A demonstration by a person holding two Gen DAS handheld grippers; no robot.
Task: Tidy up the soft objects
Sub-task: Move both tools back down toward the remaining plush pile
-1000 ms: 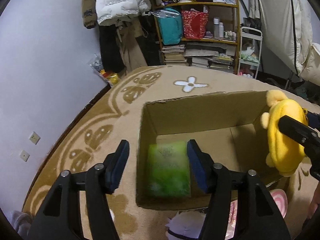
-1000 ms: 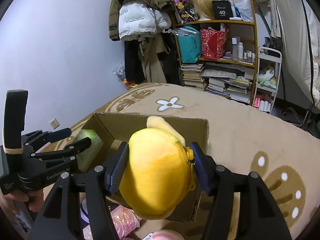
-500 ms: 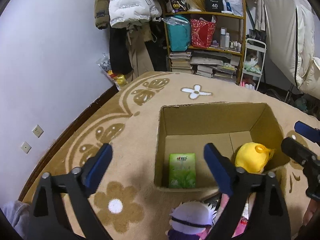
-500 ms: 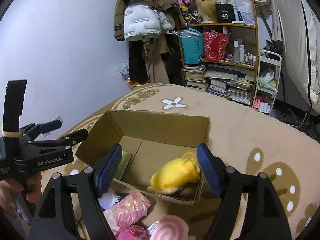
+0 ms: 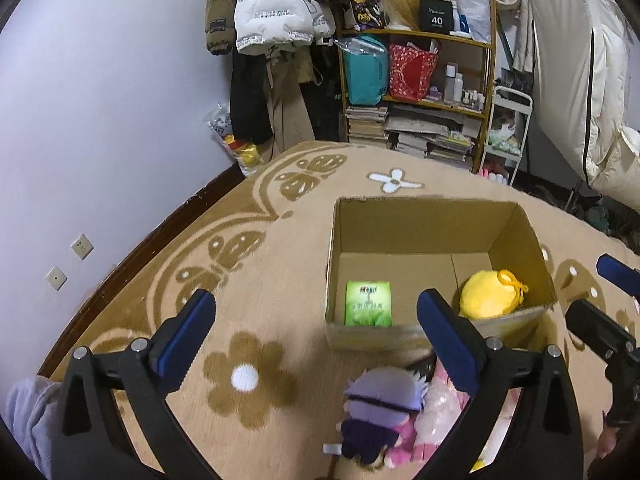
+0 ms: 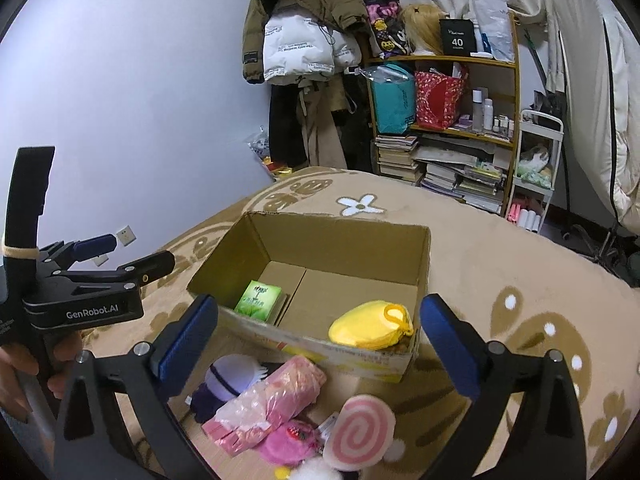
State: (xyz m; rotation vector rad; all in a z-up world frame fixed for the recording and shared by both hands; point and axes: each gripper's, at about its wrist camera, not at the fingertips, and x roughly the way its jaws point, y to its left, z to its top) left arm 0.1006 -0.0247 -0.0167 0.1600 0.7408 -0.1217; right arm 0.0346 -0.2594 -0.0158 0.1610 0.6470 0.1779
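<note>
Both grippers empty, jaws opening, above the pile.
I see the left gripper [image 5: 312,328] and right gripper [image 6: 318,330] holding nothing; the purple doll [image 5: 378,412] lies near, below the left one, the box [image 6: 422,256] behind.

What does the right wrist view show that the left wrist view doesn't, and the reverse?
Only the right wrist view: the pink swirl plush, the round pink plush and the person's hand on the left gripper's handle.

Only the left wrist view: a grey sleeve at the lower left and two wall sockets.

Both: the cardboard box holding the green tissue pack and yellow plush, with the purple-haired doll and pink bag in front. Each gripper's jaws are opening, empty.
</note>
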